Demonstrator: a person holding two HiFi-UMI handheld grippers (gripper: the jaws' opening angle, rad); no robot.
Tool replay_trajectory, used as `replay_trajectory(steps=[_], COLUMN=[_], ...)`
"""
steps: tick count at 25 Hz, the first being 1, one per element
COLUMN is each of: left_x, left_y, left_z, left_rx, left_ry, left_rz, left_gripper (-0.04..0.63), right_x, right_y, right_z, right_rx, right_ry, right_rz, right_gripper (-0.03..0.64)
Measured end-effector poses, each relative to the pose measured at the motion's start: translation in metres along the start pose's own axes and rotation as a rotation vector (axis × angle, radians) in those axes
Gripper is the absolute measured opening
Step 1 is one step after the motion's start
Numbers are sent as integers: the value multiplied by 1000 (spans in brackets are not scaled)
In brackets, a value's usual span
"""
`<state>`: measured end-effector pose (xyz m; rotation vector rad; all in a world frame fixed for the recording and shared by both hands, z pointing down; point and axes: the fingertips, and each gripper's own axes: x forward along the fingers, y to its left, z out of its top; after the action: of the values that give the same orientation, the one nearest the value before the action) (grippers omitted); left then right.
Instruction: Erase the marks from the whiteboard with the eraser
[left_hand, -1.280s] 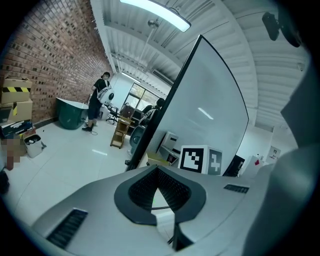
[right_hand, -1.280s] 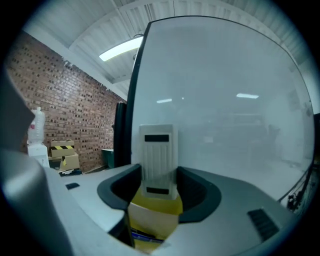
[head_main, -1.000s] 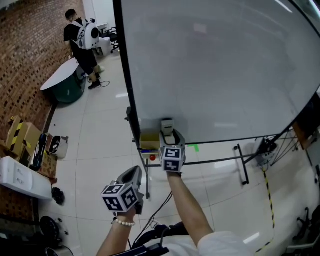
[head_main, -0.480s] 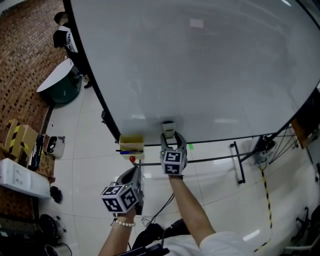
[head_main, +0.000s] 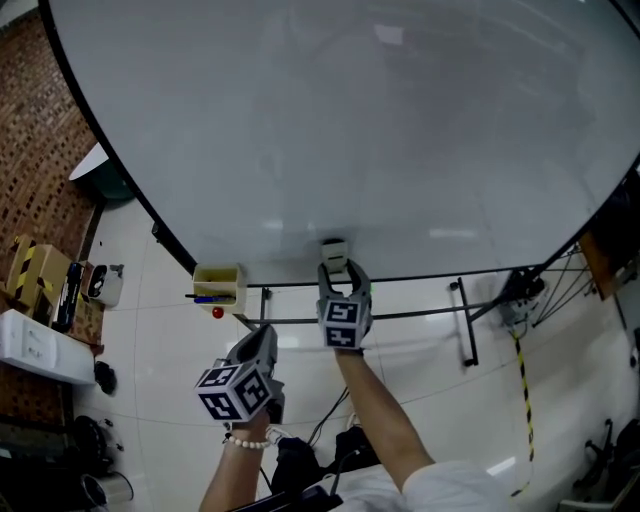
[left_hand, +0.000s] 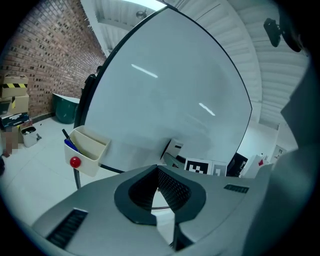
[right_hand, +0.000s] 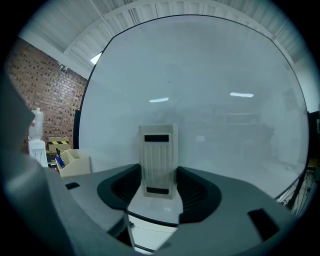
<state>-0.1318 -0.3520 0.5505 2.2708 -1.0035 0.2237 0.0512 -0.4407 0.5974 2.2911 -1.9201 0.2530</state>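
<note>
A large whiteboard (head_main: 380, 120) fills the upper part of the head view; I see no distinct marks on it, only faint smears. My right gripper (head_main: 337, 266) is shut on the pale ribbed eraser (head_main: 335, 250), which stands upright against the board just above its lower edge. In the right gripper view the eraser (right_hand: 159, 155) sits between the dark pads of the right gripper (right_hand: 159, 172). My left gripper (head_main: 265, 342) hangs lower and to the left, away from the board, shut on nothing. In its own view the left gripper (left_hand: 157, 172) has its jaws meeting at the tips.
A cream pen box (head_main: 220, 285) with a blue pen and a red knob hangs at the board's lower left edge, also shown as the pen box (left_hand: 87, 150). The board's black stand (head_main: 460, 325) crosses the tiled floor. Boxes (head_main: 35, 270) line a brick wall at left.
The right gripper has slid the eraser rightward along the board's lower edge, away from the pen box. The view has swung right, so the person at the back left is out of sight.
</note>
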Motion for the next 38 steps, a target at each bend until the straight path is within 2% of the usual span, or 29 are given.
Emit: replay_trajectory(steps=[5,12,20,24,29,33,38], left_x=[22,45,88,112,146,175,209], left_y=[-33,-69,-129,-179,-239,-285,-334], left_z=[-13,-38,-62,-72,-92,-115,-141], left_rx=[6,67,71,64,45,39,39], left_ry=[21,67,95,90,94,112,136], left_rz=[-41,-117,-147,-159,-160,-167,-168], left_gripper=[-11,-11,-11,-11,-11,-11,-11], right_x=[-9,-28,-45,-60,-73,-84,-96], right_y=[-59,-129,-214,-270,-332,-376,-434], right_z=[-2,0,-5,-6,-8,-7,-17], right_rx=[9,6,21,1,-50,-26,-54], right_ry=[2,-43,-38,-29,-32,-55,-44], right_rz=[-56,-110,-141,-134,-84,-65,-58], right_gripper=[257,256,258,258,259,259,259])
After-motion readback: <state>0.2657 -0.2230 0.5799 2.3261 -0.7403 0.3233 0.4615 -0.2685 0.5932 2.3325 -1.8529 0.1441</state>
